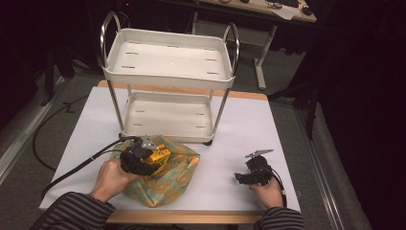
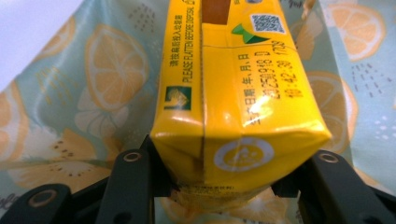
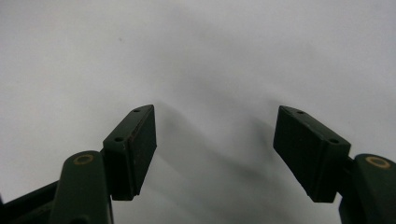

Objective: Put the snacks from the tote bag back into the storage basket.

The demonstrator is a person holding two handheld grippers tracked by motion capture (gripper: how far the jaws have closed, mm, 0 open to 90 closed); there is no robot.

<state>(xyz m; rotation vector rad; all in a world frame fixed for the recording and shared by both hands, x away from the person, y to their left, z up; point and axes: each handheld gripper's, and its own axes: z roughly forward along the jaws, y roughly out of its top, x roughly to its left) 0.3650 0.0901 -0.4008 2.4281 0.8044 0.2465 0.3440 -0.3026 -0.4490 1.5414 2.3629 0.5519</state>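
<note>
A yellow drink carton [image 2: 233, 102] with printed text and a QR code is clamped between the black jaws of my left gripper [image 2: 229, 172]. In the high view that left gripper [image 1: 152, 158] holds the carton [image 1: 159, 156] just over a teal bag printed with orange slices [image 1: 176, 178], which lies near the table's front edge. The same bag [image 2: 79, 93] spreads under the carton in the left gripper view. At the front right my right gripper [image 1: 241, 178] rests low over the white table, and in its own view the right gripper [image 3: 215, 140] stands open with nothing between its pads.
A white two-tier cart [image 1: 168, 62] with metal handles stands at the middle back of the white table [image 1: 258, 129]. A black cable [image 1: 81, 165] trails left from the left gripper. Grey floor and a desk leg [image 1: 261, 62] lie beyond.
</note>
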